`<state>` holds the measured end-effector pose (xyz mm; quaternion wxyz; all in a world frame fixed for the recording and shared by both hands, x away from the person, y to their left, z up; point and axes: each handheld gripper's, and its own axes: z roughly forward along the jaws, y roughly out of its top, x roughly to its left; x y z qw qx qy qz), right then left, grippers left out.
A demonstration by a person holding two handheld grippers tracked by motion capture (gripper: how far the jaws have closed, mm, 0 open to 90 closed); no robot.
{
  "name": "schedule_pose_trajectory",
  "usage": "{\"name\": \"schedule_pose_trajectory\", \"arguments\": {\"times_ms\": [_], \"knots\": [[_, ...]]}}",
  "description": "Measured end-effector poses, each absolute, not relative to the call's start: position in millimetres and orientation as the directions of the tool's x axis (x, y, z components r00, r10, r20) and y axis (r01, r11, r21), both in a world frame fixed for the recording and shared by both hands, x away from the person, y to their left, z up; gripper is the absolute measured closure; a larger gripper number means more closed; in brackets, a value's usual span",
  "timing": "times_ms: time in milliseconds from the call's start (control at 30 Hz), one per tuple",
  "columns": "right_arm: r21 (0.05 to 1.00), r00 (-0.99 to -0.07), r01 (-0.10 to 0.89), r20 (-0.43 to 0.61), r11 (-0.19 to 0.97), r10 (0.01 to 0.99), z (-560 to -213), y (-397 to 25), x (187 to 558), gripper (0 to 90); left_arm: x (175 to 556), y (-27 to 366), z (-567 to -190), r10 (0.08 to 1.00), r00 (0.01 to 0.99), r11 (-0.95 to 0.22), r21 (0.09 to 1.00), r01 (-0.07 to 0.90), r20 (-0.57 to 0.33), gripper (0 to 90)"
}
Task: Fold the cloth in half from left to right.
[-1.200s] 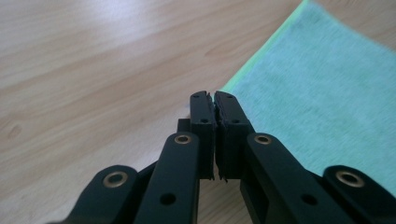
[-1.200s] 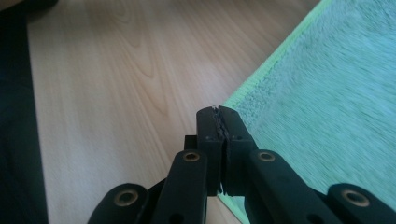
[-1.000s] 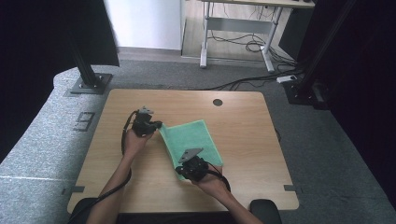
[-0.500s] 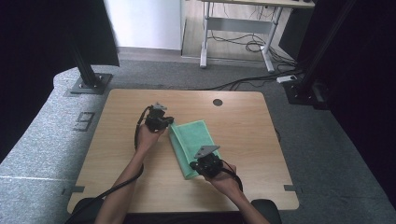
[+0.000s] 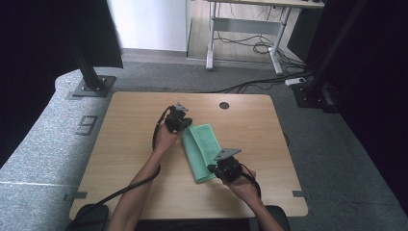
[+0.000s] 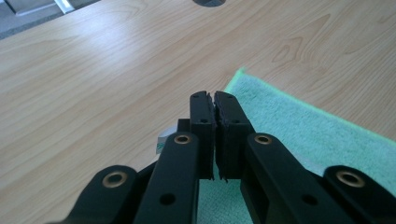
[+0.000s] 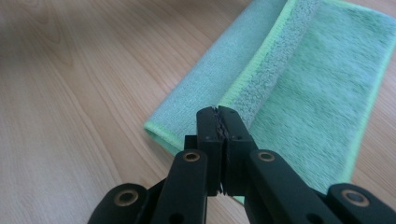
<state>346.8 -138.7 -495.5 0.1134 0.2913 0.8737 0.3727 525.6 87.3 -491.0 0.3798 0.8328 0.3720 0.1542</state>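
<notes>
A green cloth point(image 5: 202, 144) lies folded lengthwise in the middle of the wooden table point(image 5: 120, 144). My left gripper point(image 5: 184, 126) is at the cloth's far end, jaws pressed together, with the cloth point(image 6: 303, 126) running beneath and to the right of them point(image 6: 213, 100). My right gripper point(image 5: 215, 168) is at the near end. Its jaws point(image 7: 218, 114) are shut where the folded-over upper layer of the cloth point(image 7: 317, 79) meets them, with a bright green hem leading straight into the tips.
A round cable hole point(image 5: 224, 105) sits near the table's far edge. Bare wood stretches left and right of the cloth. A black cable point(image 5: 130, 187) trails from the left gripper along the forearm. Black stand bases point(image 5: 90, 86) rest on the grey floor beyond the table.
Both grippers have moved right, carrying one long edge of the cloth over itself. The cloth has gone from a wide spread sheet to a narrow folded strip.
</notes>
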Motion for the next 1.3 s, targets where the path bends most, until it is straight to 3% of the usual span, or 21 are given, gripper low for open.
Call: {"name": "schedule_pose_trajectory", "arguments": {"times_ms": [900,1067,1300], "knots": [[0.702,-0.733,0.507,0.047,0.500,0.678,-514.1,-174.1,360.6,87.1,548.7,34.5,-509.6,0.711,0.700,-0.540,0.686,0.488,0.062,83.9],[0.701,-0.722,0.514,0.043,0.494,0.690,-516.9,-178.4,362.9,85.3,548.9,33.6,-509.1,0.728,0.683,-0.509,0.711,0.485,0.055,59.7],[0.706,-0.677,0.513,-0.017,0.488,0.736,-515.5,-187.6,366.2,65.6,544.4,37.1,-497.6,0.742,0.667,-0.482,0.745,0.461,0.067,37.4]]}}
